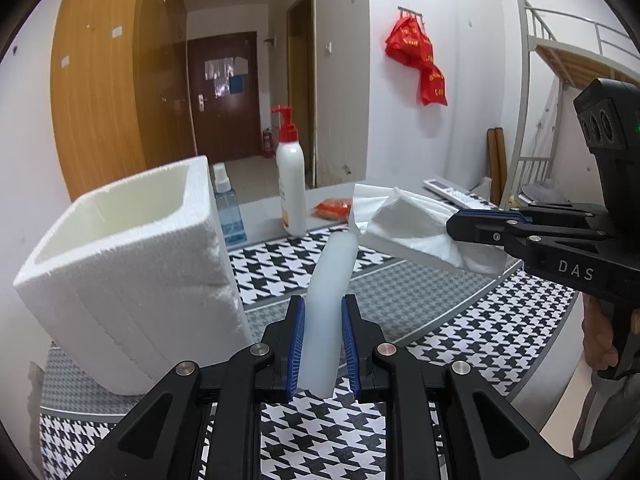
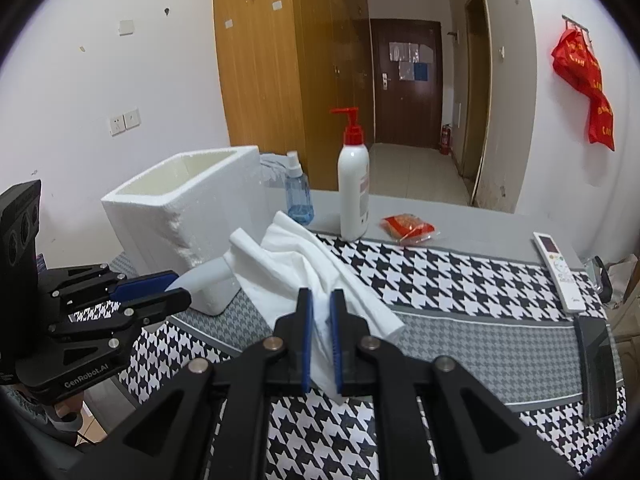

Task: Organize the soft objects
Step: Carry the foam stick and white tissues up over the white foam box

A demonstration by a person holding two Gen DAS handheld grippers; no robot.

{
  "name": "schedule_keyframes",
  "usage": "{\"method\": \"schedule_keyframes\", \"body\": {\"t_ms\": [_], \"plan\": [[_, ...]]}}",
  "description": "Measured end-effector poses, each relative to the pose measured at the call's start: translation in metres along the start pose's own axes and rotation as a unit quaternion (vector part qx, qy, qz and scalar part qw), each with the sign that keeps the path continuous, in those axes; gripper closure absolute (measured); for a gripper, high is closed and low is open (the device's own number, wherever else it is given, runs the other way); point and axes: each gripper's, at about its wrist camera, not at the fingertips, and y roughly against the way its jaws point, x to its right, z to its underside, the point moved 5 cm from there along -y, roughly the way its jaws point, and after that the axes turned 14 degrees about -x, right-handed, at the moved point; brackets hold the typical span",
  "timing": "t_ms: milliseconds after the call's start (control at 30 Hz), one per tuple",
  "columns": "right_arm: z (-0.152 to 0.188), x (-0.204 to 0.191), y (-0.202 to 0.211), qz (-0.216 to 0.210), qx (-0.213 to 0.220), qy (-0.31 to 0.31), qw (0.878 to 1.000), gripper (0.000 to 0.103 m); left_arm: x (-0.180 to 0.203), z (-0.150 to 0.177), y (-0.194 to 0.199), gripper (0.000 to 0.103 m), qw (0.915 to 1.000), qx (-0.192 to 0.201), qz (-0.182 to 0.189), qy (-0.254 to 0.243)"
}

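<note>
While clamped on white cloth (image 2: 304, 264), right hand-held gripper (image 2: 320, 336); left's (image 2: 176, 286) casing lettered "GenRobot.AI".

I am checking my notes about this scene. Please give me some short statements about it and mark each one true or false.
1. The left gripper is closed on a pale soft tube. True.
2. The right gripper is open and empty. False: it is shut on a white cloth.
3. The white foam box stands open at the top. True.
4. The pump bottle has a blue pump. False: the pump is red.
5. The remote control lies inside the foam box. False: it lies on the table.
</note>
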Motion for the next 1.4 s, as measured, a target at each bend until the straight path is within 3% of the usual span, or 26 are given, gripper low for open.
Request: {"method": "schedule_keyframes", "body": {"t_ms": [1033,1400], "plan": [[-0.028,-0.009,0.049,0.01,0.076,0.009,0.997,0.091,-0.003,-0.039,0.051,0.083,0.9955,0.084,-0.044,-0.006],[-0.042,-0.019,0.05,0.007,0.088,0.022,0.996,0.091,-0.019,-0.048,0.065,0.083,0.9914,0.104,-0.078,0.016]]}}
